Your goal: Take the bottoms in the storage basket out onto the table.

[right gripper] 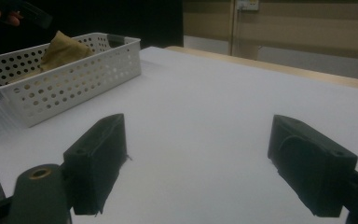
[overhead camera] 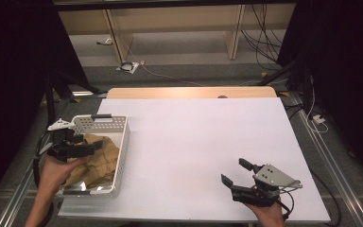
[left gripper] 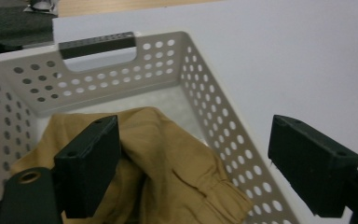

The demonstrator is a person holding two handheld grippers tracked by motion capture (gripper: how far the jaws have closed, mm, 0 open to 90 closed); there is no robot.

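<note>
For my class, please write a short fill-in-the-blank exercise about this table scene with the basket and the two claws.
1. The tan cloth lies inside the white perforated ____.
2. The left claw hovers over the cloth with its jaws ____.
3. The right claw is above the bare white ____.

Missing words: basket; open; table

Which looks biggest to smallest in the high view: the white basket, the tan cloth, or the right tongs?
1. White basket
2. Tan cloth, lying inside the basket
3. Right tongs, though they sit nearer the camera, so their rank against the cloth is unsure.
</note>
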